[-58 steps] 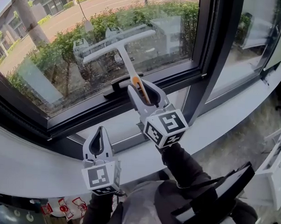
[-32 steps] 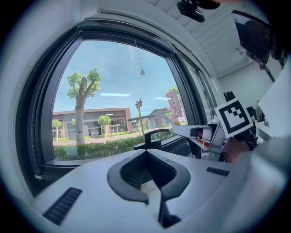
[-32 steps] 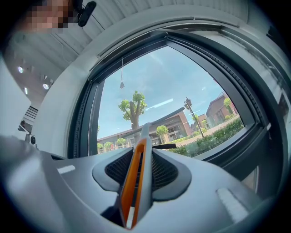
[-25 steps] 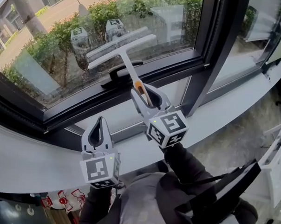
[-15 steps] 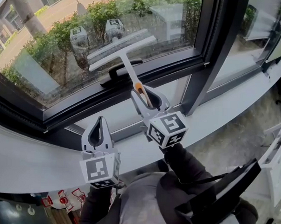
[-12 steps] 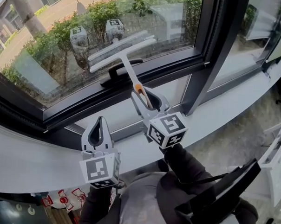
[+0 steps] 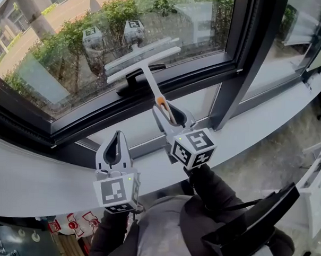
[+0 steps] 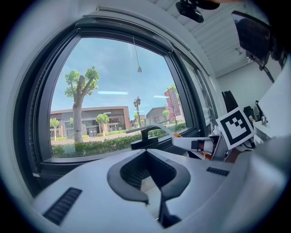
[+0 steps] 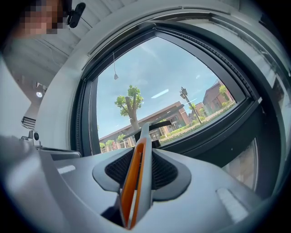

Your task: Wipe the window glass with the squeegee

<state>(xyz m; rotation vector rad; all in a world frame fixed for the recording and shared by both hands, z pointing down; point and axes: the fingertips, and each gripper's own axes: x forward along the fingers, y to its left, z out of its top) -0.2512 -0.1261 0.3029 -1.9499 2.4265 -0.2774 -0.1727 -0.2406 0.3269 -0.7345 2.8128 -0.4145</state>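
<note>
Squeegee lower on glass, right gripper — gripping

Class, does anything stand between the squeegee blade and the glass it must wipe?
Nothing visible lies between the squeegee blade and the window glass; only the black window handle sits just below the blade, on the frame.
</note>
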